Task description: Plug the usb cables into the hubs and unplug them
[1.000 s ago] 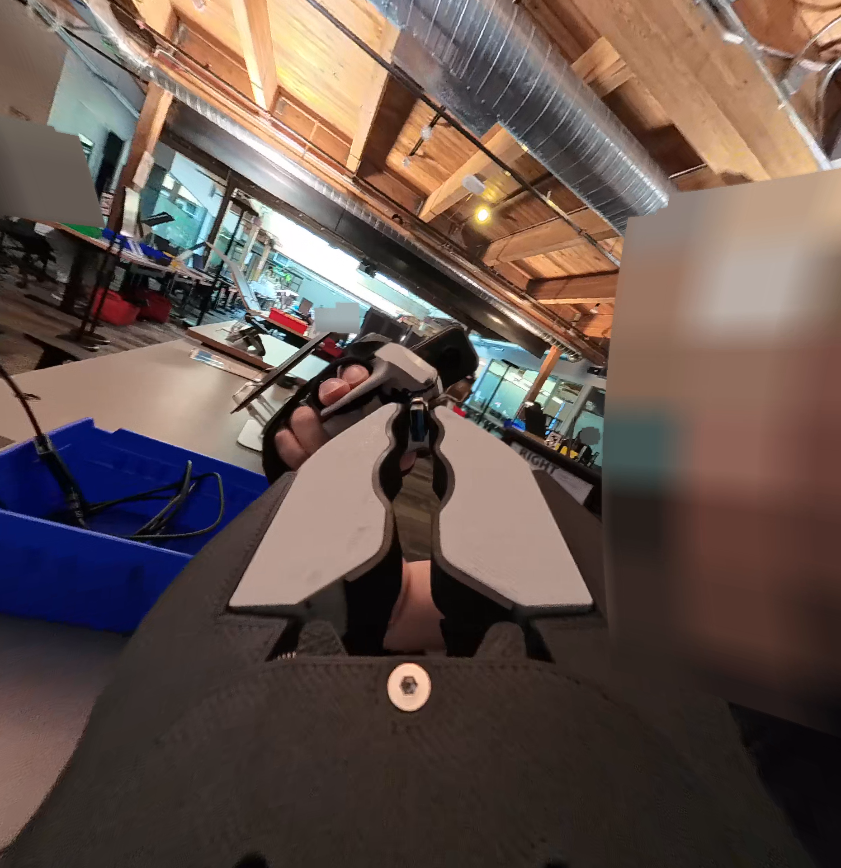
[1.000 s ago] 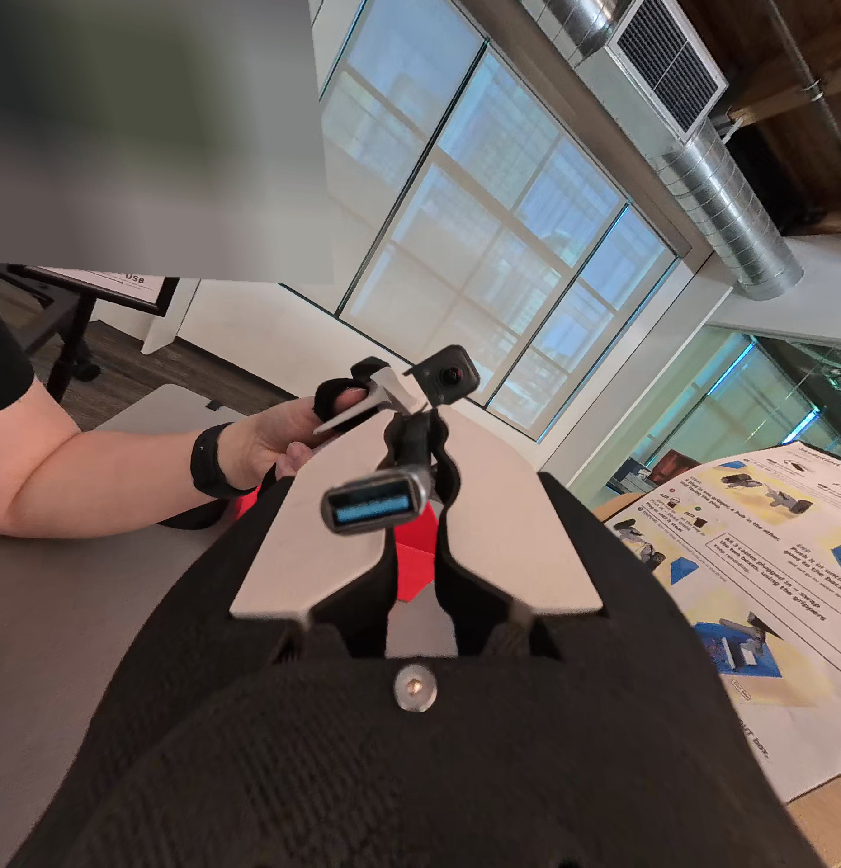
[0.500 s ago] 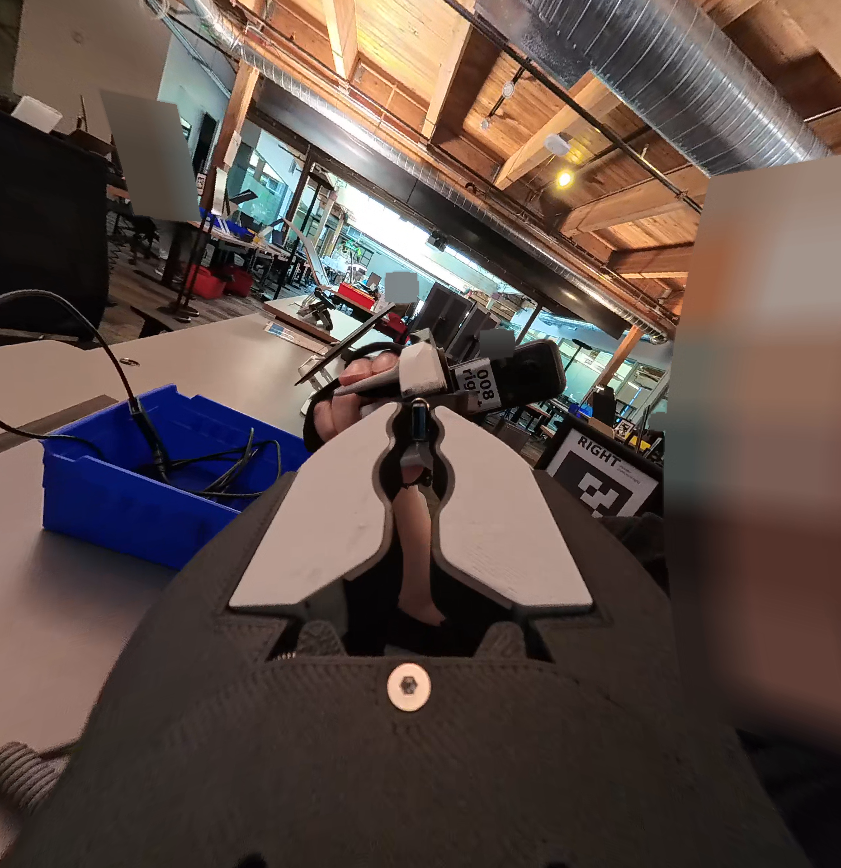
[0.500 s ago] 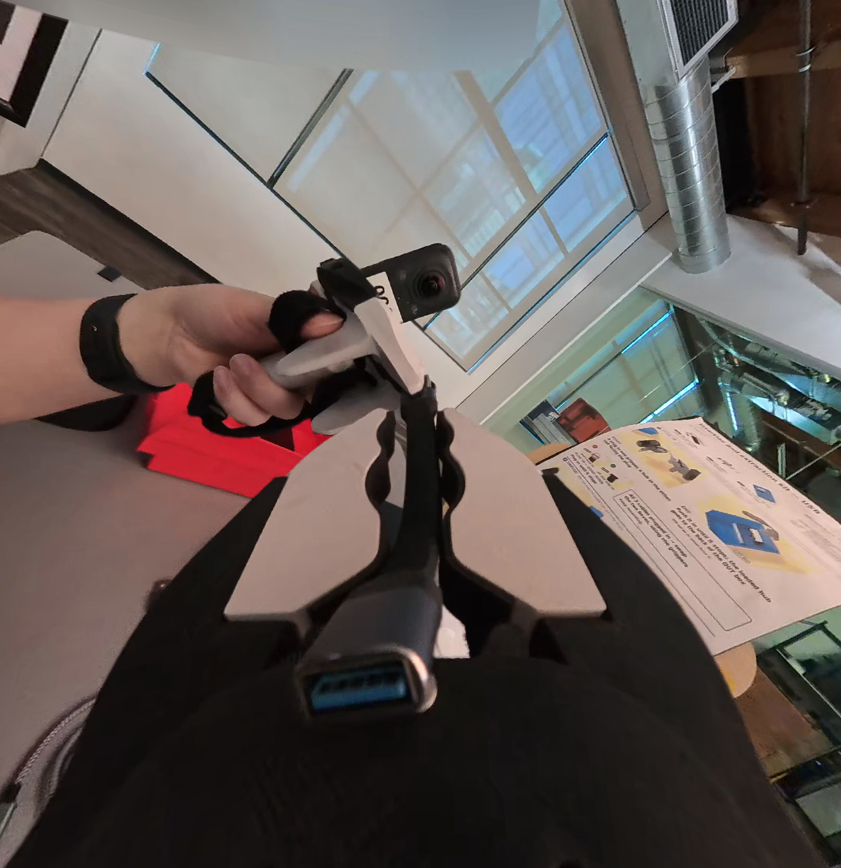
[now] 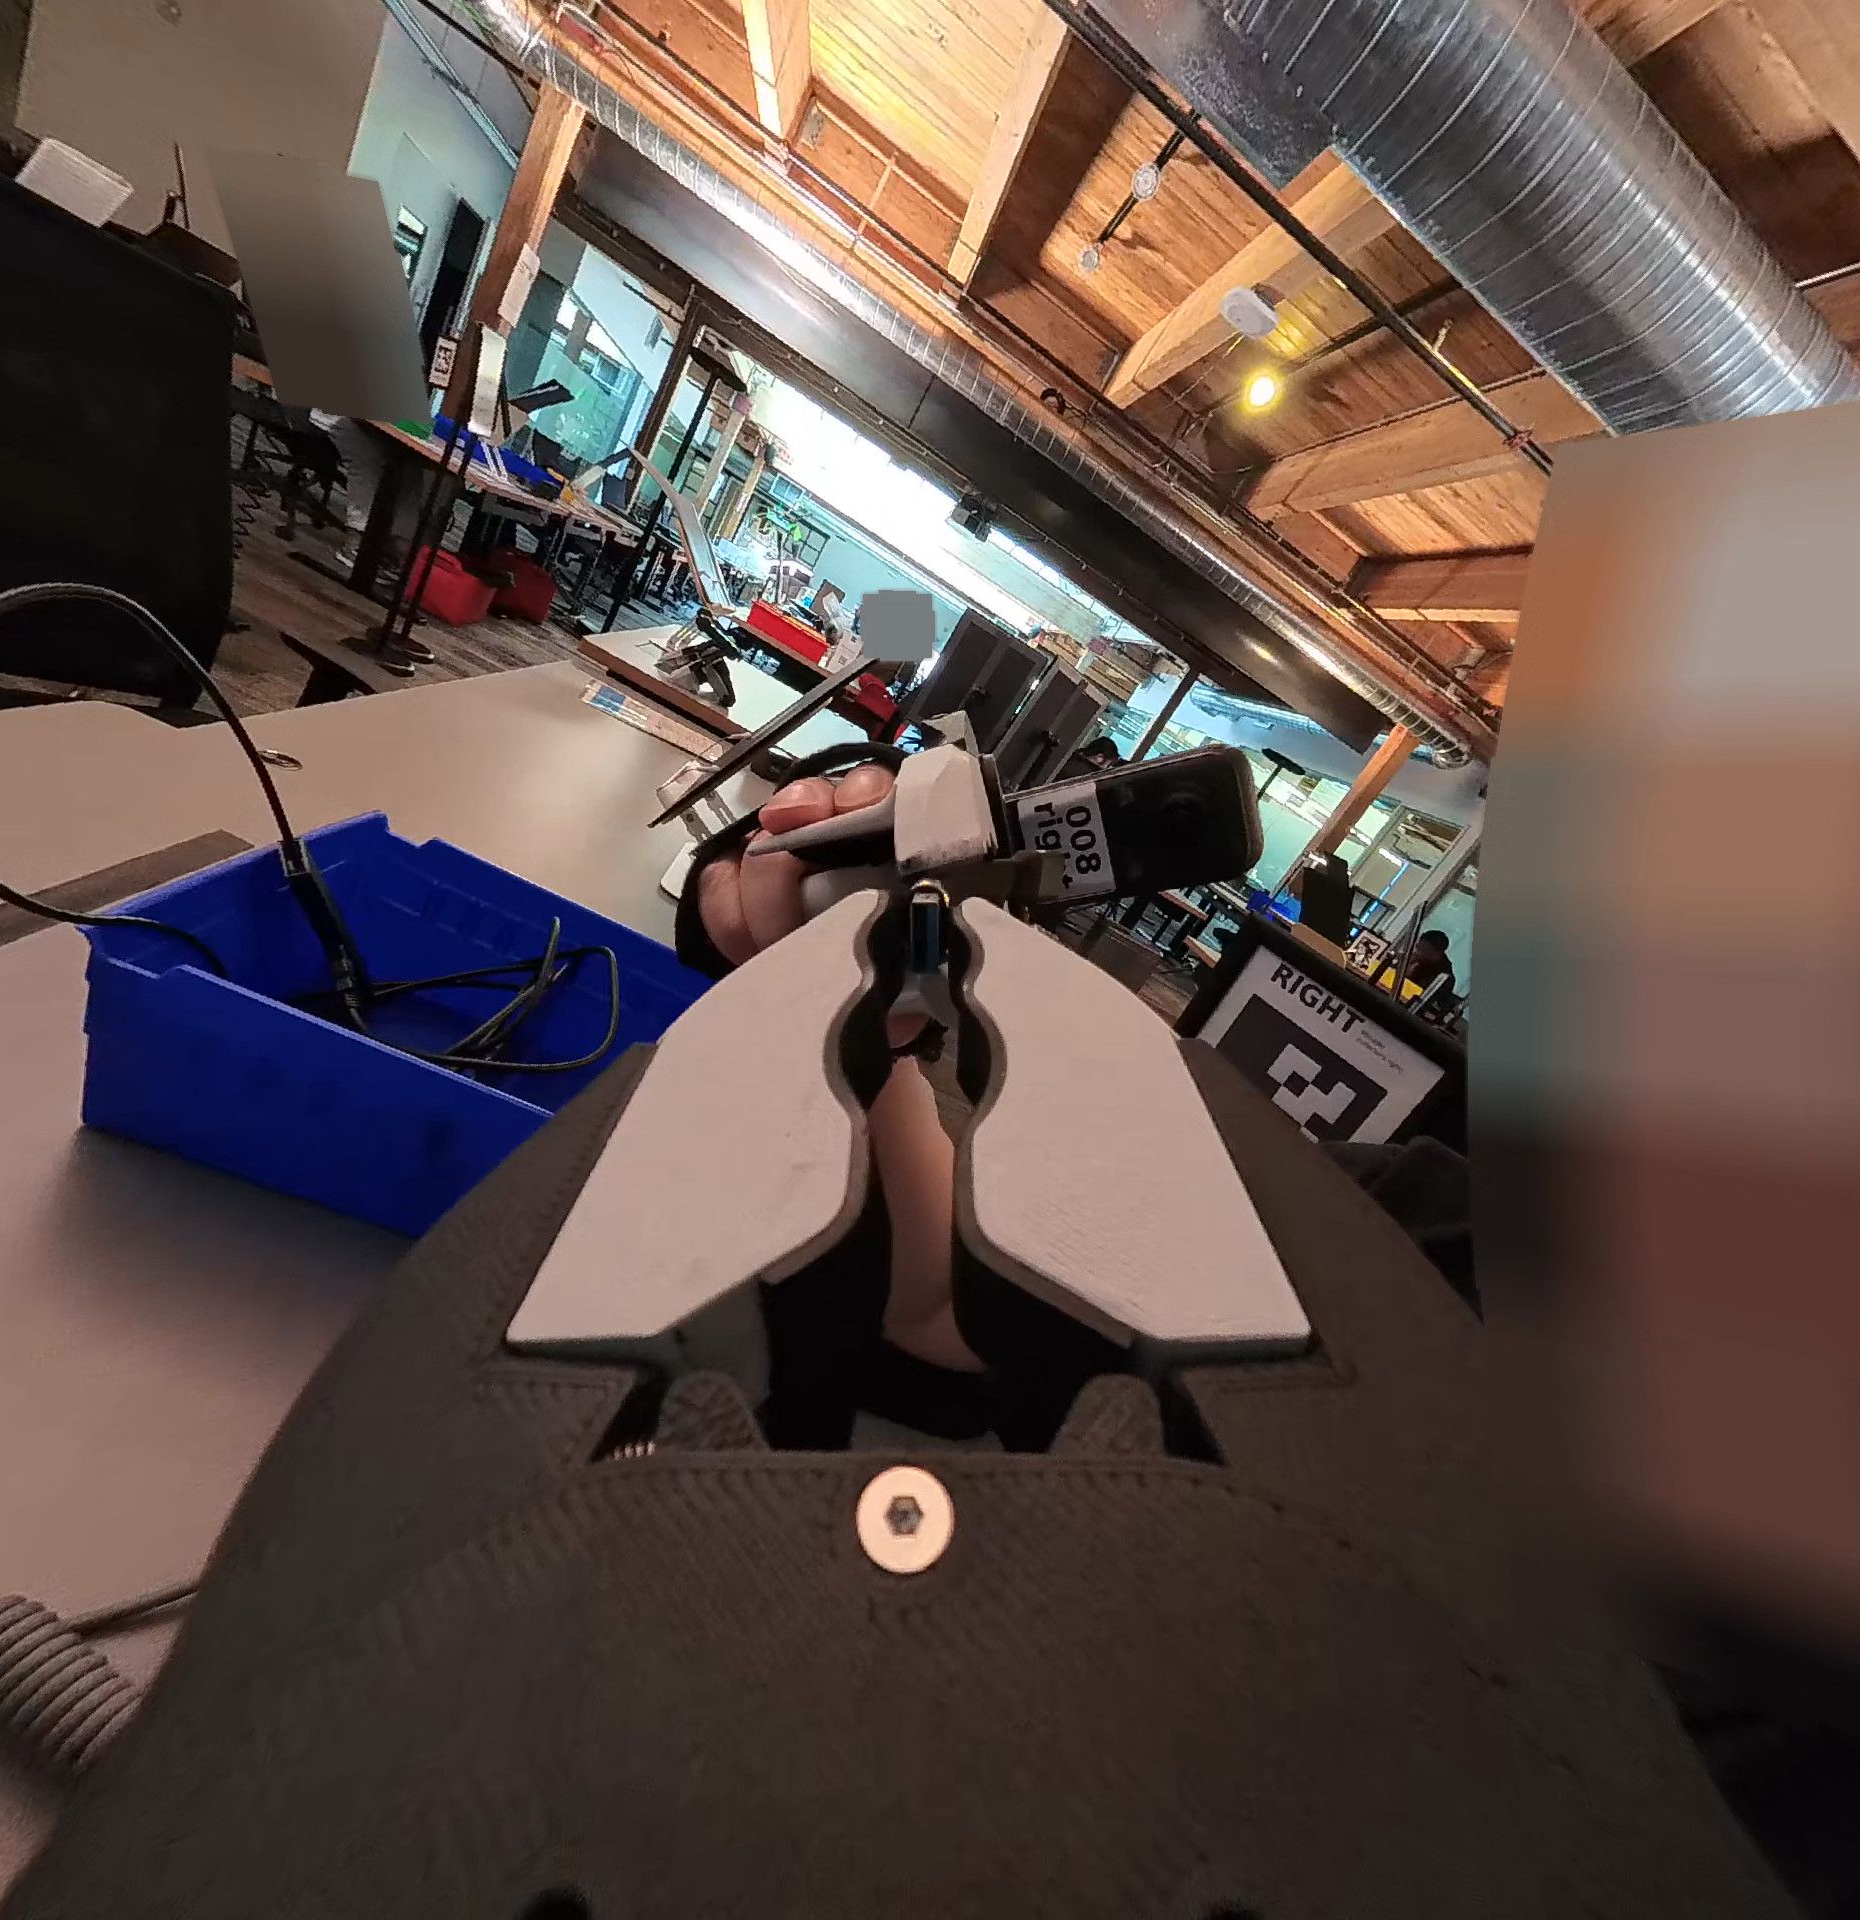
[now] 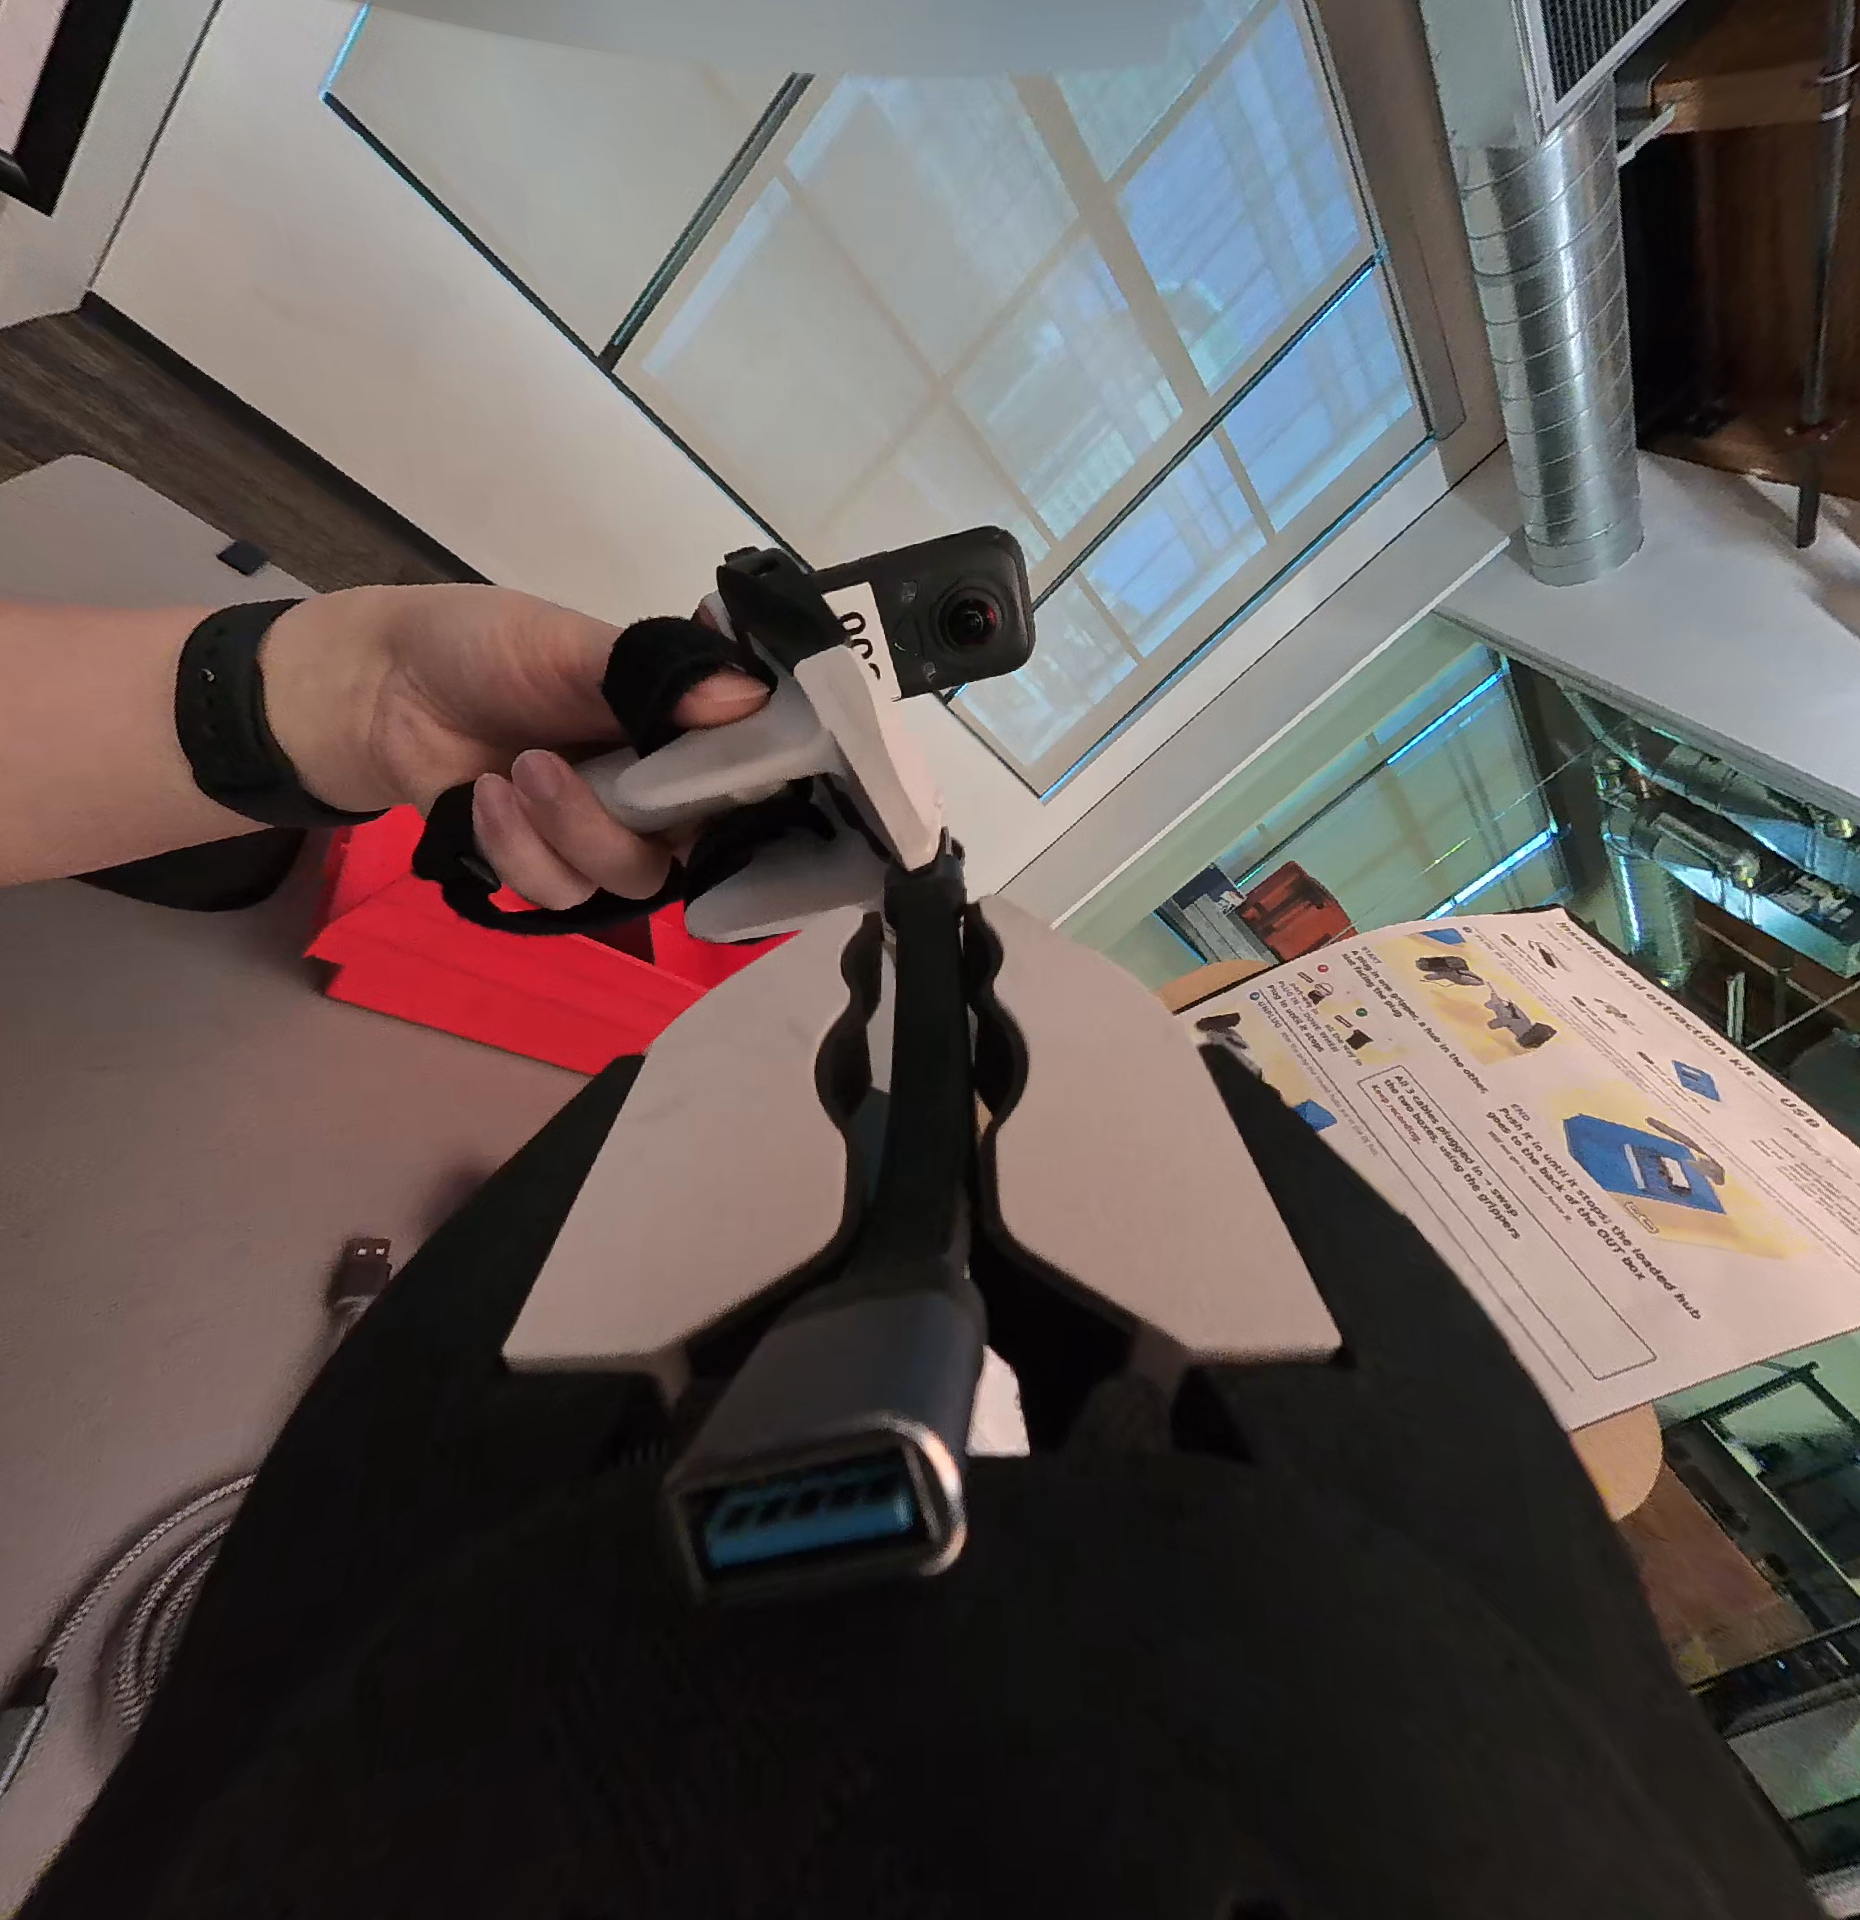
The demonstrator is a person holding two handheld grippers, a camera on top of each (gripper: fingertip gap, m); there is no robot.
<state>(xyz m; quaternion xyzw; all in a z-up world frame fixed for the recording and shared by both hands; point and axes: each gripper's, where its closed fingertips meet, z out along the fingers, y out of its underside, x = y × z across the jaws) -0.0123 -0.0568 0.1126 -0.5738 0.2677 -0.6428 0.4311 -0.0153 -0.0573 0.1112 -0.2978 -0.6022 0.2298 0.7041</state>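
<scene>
My left gripper [image 5: 924,920] is shut on a small metal-and-blue usb plug [image 5: 926,940] pinched at its fingertips. My right gripper [image 6: 921,920] is shut on a black adapter cable [image 6: 926,1101] that runs between its fingers. The cable's grey usb socket [image 6: 817,1496] with a blue insert hangs back toward the camera. The two grippers meet tip to tip above the table. The right one [image 5: 947,831] shows beyond the left fingertips, the left one [image 6: 864,769] beyond the right fingertips, each held in a hand. Where plug and cable join is hidden.
A blue bin [image 5: 282,1101] holding black cables [image 5: 490,997] stands on the grey table at the left. A red box [image 6: 469,966] lies behind the hand. A printed instruction sheet [image 6: 1508,1143] lies at the right. Braided grey cables [image 6: 147,1590] with a loose plug [image 6: 365,1262] lie near. My left and right fingertips are right by each other.
The socket end in my right gripper has swung from up by the fingertips down toward the camera. Both grippers tilted; the blue bin shifted right and farther off in the left view.
</scene>
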